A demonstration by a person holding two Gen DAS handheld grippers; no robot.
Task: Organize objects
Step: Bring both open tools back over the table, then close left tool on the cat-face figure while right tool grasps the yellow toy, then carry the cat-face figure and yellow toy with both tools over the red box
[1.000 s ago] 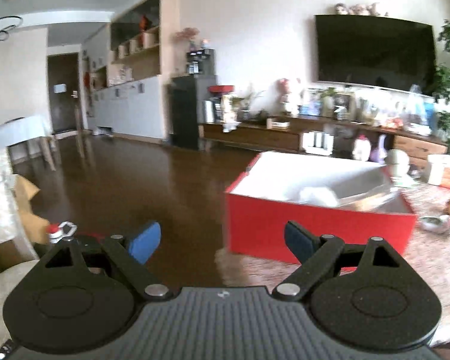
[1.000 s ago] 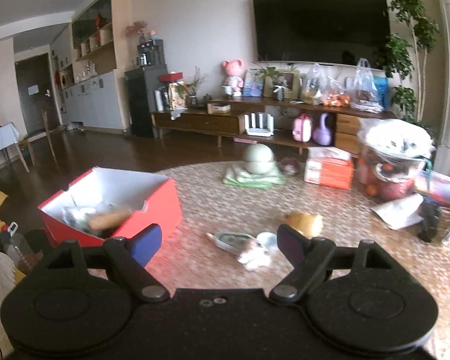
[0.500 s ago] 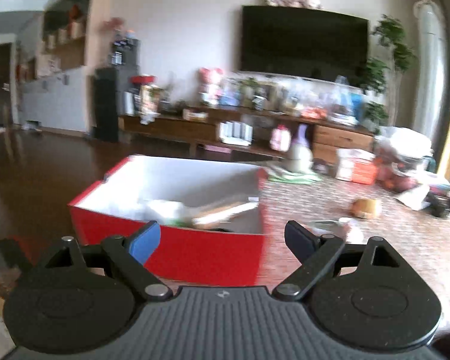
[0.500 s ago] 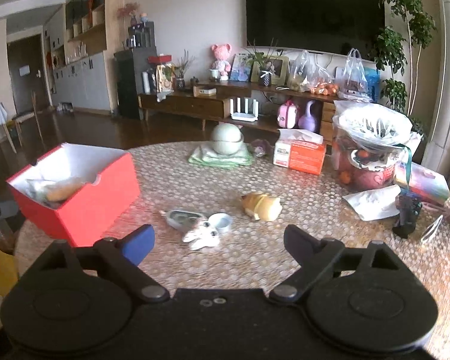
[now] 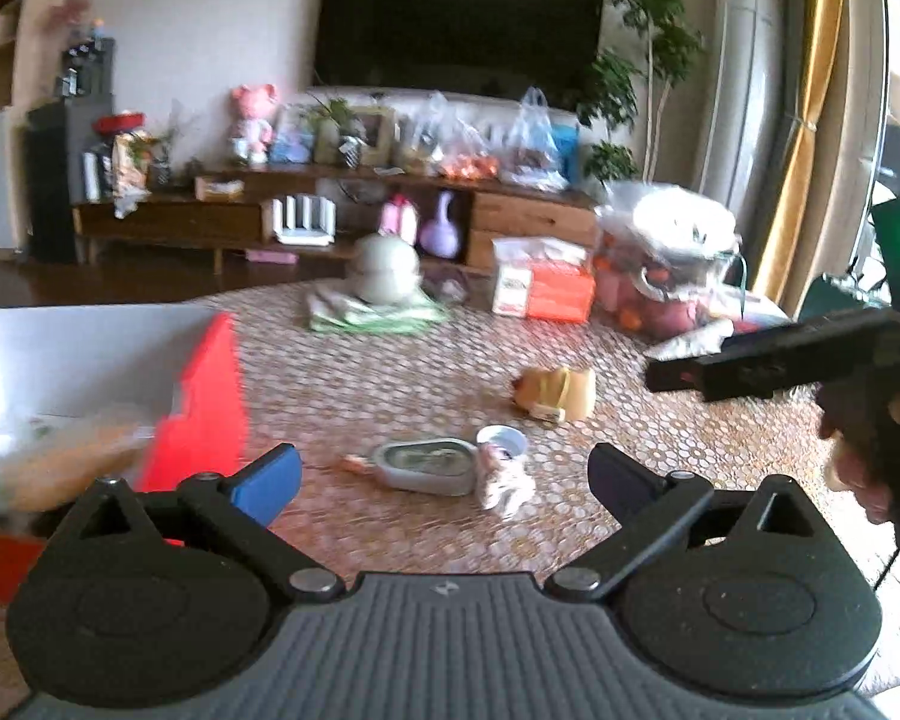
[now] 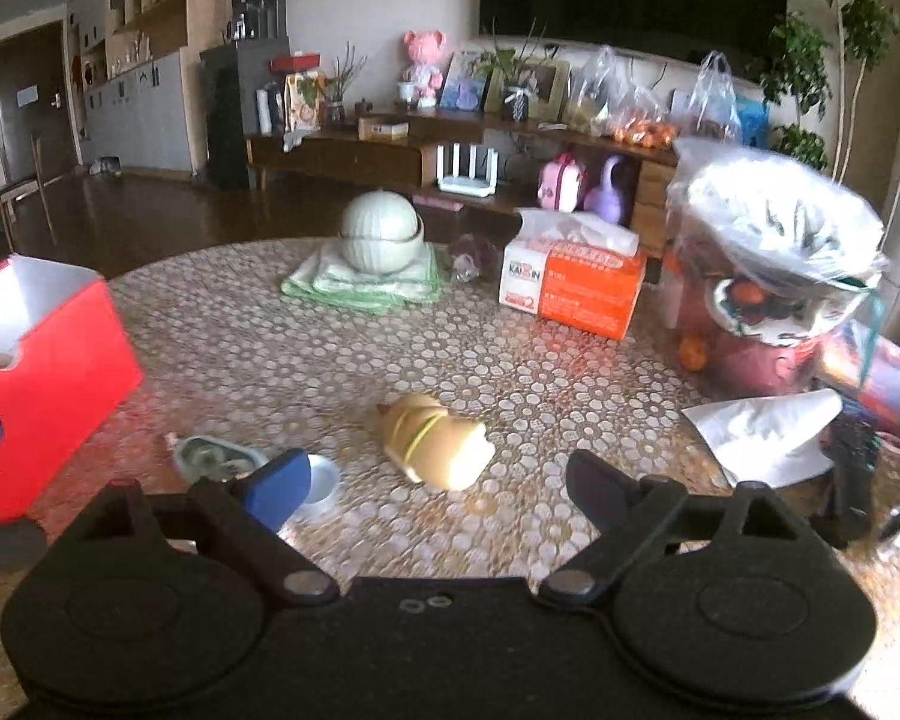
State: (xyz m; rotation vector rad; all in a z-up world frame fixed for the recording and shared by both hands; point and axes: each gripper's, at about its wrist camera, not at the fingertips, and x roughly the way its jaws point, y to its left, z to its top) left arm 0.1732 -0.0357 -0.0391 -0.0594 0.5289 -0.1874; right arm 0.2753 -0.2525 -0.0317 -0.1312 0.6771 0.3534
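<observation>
At the far left of the round table (image 6: 306, 348), with its pebbled mosaic-pattern cover, stands a red box (image 6: 60, 372) with a white inside; blurred items lie in it, and the left wrist view is too smeared there to tell what they are. Behind it the dark wood floor (image 6: 138, 216) runs back to a door and a wall of pale cabinets and open shelves.

Just right of the box, on the table, lie a grey oval case (image 5: 426, 467), a small white cap (image 5: 501, 439) and a crumpled whitish toy (image 5: 504, 483), all close together. The left gripper (image 5: 444, 474) hovers above them; its jaws have just been opening and stand wide, with nothing pressed between them.

Further right lies a yellow-brown plush toy (image 6: 435, 441) on its side, apart from the small cluster. The right gripper (image 6: 435, 480) hangs over it, jaws spread wide and empty, having just widened.

Toward the back of the table a pale green ball-shaped pot (image 6: 381, 231) sits on a folded green cloth (image 6: 360, 285); right of it are an orange tissue box (image 6: 573, 288) and a plastic-wrapped bucket of fruit (image 6: 768, 282), with a white paper (image 6: 762, 432) in front.

Beyond the table a low wooden sideboard (image 6: 342, 153) crowded with bags, frames and a pink figure stands beneath a dark wall television (image 5: 459, 30), a leafy plant (image 6: 834, 42) at the right.
</observation>
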